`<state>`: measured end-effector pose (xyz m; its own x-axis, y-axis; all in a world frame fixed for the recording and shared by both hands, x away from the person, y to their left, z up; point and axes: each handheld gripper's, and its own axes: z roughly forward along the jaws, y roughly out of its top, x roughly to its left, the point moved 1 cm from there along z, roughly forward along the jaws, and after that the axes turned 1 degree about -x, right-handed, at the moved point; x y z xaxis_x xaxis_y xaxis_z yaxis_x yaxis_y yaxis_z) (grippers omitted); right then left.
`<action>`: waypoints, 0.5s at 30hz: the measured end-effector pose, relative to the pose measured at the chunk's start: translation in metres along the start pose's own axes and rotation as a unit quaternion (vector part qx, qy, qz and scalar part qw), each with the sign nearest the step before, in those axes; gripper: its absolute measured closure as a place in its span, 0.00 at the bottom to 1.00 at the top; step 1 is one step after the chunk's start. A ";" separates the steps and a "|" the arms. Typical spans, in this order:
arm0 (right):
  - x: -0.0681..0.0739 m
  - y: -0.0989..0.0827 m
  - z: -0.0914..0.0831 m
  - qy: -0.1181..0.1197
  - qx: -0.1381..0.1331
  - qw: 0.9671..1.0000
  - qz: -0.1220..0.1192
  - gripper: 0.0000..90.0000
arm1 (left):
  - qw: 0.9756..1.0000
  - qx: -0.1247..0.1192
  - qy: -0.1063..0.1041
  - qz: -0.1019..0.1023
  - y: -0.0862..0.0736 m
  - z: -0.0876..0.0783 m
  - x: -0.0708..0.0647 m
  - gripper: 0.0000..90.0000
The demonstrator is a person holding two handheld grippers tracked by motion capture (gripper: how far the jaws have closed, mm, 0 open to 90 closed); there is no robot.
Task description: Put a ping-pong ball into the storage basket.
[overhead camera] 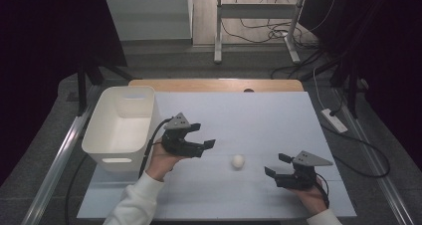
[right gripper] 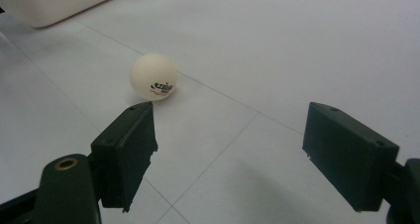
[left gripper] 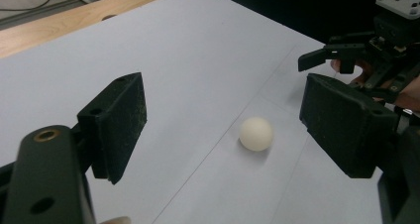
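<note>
A white ping-pong ball [overhead camera: 238,161] lies on the pale table sheet [overhead camera: 249,110], between the two grippers. My left gripper [overhead camera: 203,137] is held just left of the ball, jaws open and pointing at it, nothing between them. In the left gripper view the ball [left gripper: 256,134] lies ahead of the open gripper [left gripper: 233,127], a short way beyond the pads. My right gripper [overhead camera: 277,165] rests at the lower right, open and empty. The right gripper view has the ball [right gripper: 153,77], with a red and black print, ahead and to the left of the open gripper [right gripper: 233,149].
A white plastic bin [overhead camera: 119,128] stands at the left edge of the table, close to my left hand. A wooden table edge [overhead camera: 216,84] runs along the far side. Cables and a metal stand are on the floor beyond.
</note>
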<state>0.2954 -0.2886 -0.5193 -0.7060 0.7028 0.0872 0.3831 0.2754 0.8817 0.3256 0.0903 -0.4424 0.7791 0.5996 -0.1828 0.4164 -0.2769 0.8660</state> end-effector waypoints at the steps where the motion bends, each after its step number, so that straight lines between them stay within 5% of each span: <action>1: 0.000 0.000 0.000 0.000 0.000 1.000 0.000 0.23 | 1.000 0.001 0.000 -0.001 0.000 0.002 0.001 0.21; 15: -0.001 0.001 0.001 -0.004 0.001 1.000 0.000 0.23 | 1.000 0.025 -0.012 0.005 -0.006 0.028 0.000 0.21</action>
<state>0.2970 -0.2887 -0.5192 -0.7016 0.7077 0.0829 0.3839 0.2775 0.8807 0.3365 0.0710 -0.4603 0.7946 0.5782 -0.1853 0.4305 -0.3213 0.8435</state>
